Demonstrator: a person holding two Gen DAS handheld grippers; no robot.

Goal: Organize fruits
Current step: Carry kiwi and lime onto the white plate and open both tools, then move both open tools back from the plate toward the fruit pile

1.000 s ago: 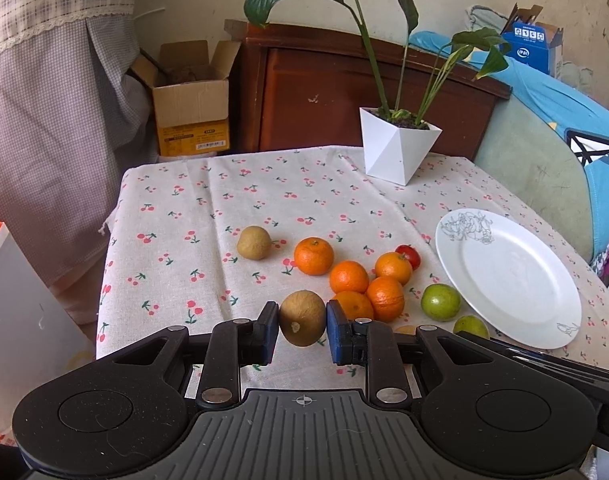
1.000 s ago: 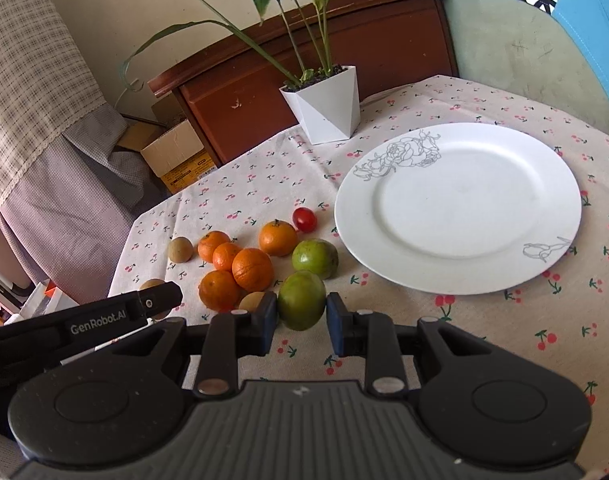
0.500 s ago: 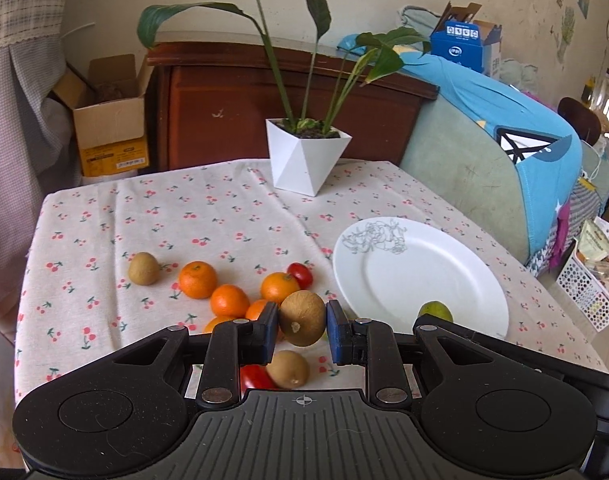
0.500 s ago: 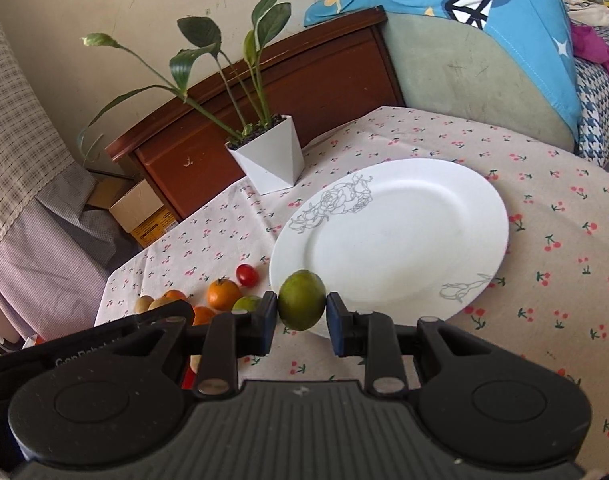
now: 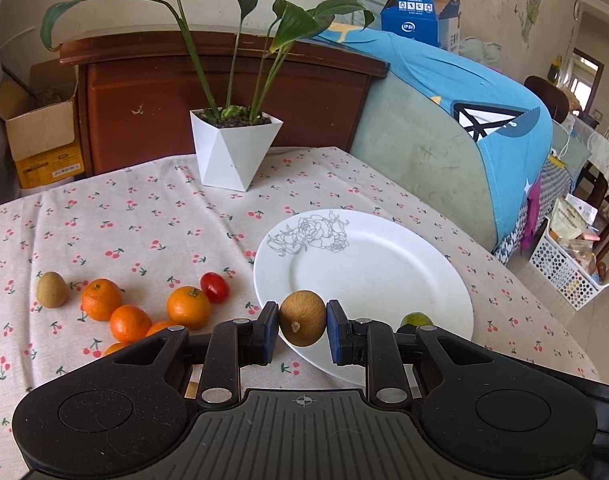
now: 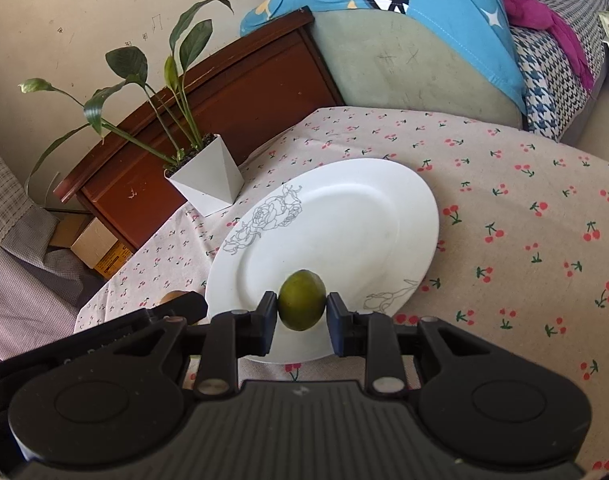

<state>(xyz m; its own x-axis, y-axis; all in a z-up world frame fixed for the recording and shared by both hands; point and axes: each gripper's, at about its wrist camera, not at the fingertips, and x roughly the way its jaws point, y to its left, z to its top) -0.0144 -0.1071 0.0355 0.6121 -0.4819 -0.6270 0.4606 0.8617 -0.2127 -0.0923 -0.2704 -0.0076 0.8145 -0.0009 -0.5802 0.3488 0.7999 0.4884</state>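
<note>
My left gripper [image 5: 302, 325] is shut on a brown kiwi [image 5: 302, 323], held above the near left rim of the white plate [image 5: 368, 264]. My right gripper [image 6: 302, 307] is shut on a green lime [image 6: 302, 305], held over the near part of the plate [image 6: 344, 216]. The lime also shows in the left wrist view [image 5: 415, 319] behind my right finger. On the cloth to the left lie several oranges [image 5: 188, 306], a red tomato [image 5: 214, 287] and another kiwi [image 5: 51, 289].
A white pot with a green plant [image 5: 235, 153] stands at the table's far edge. A wooden cabinet [image 5: 224, 92] and a cardboard box [image 5: 40, 128] are behind the table. A sofa with a blue cover [image 5: 464, 128] is on the right.
Both grippers have moved right and forward with their fruits, from over the fruit pile to over the plate. The plate now looks nearer and larger in both views.
</note>
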